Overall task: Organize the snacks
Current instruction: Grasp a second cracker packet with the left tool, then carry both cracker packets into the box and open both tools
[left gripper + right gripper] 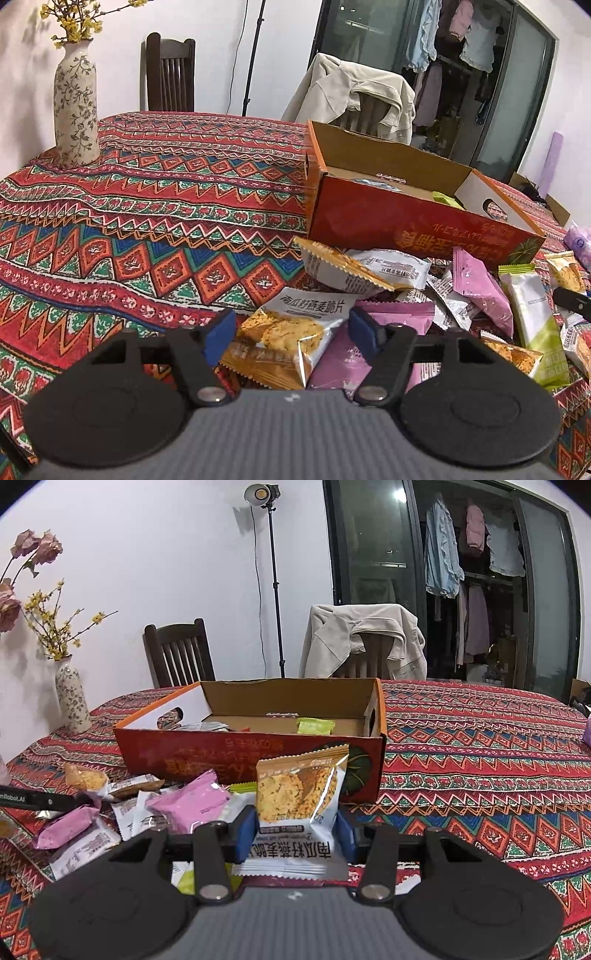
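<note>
Left wrist view: we see the left gripper [291,332], its blue-padded jaws spread either side of an orange-and-white oat-crisp packet [284,336] that lies flat on the patterned red tablecloth [147,221]. The pads stand at the packet's two edges; we cannot tell whether they press on it. The packet partly overlaps a pink foil packet [343,362] just to its right. Beyond them spreads a loose heap of snack packets [424,284] in white, pink, orange and green-and-white wrappers, reaching up to the near wall of the open orange cardboard box [406,221]. The box holds a few packets, among them a light green packet [447,199] near its right end. A floral ceramic vase [75,107] with yellow blossoms stands well apart at the far left of the table.

Right wrist view: we see the right gripper [295,834] pinching a second orange-and-white oat-crisp packet [301,801] by its lower half, a blue pad pressed on each side. The packet stands upright and clear of the tablecloth, just in front of the box's near wall [221,760]. The heap lies to the left of the gripper, with a pink packet [188,805] nearest. A beige jacket [365,642] hangs on a chair behind the table, beside a lamp stand [273,590].
</note>
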A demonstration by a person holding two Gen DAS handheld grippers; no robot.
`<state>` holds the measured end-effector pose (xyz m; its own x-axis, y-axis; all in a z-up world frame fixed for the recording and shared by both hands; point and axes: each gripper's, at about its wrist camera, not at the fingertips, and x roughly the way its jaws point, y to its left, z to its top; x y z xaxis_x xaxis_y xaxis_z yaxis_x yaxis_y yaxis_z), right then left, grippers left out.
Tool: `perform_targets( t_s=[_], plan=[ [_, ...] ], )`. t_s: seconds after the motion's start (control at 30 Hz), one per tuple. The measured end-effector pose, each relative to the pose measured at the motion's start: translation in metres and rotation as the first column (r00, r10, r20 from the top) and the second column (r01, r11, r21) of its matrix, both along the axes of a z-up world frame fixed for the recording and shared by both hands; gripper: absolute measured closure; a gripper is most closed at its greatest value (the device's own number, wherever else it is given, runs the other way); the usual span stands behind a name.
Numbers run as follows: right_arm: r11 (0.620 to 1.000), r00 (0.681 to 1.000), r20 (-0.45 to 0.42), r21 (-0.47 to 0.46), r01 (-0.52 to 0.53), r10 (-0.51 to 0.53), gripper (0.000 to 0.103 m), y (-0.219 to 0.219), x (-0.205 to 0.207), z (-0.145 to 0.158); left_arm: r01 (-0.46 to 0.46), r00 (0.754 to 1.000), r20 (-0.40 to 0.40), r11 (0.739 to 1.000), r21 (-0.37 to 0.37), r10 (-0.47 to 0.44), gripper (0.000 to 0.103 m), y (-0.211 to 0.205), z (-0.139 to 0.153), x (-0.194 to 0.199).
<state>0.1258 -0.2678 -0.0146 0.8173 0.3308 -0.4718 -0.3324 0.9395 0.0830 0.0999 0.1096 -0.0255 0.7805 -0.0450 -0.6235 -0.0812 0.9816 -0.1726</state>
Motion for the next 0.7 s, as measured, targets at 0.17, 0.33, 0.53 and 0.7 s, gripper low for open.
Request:
perform_targets(
  t_s=[0.17,0.33,0.53,0.7],
  plan=[
    [1.000,1.000,-0.006,-0.004,-0.004,0.004,0.058,0.003,-0.001,-0.001,-0.016,1.000,0.022,0.999,0.033,0.015,0.039,-0.003,0.002,-0.007],
    [1.000,1.000,0.001,-0.003,-0.012,0.012,0.058,0.004,-0.002,0.002,-0.035,0.997,0.076,0.997,0.066,0.030,0.039,-0.007,0.013,-0.018],
    [1.000,1.000,0.015,0.002,-0.021,0.021,0.058,0.005,-0.005,0.005,-0.059,0.985,0.171,0.991,0.124,0.038,0.039,-0.017,0.035,-0.033],
    [1.000,0.999,0.028,0.002,-0.030,0.029,0.058,0.008,-0.006,0.009,-0.055,0.970,0.242,0.989,0.139,0.020,0.039,-0.029,0.053,-0.038]
  ],
)
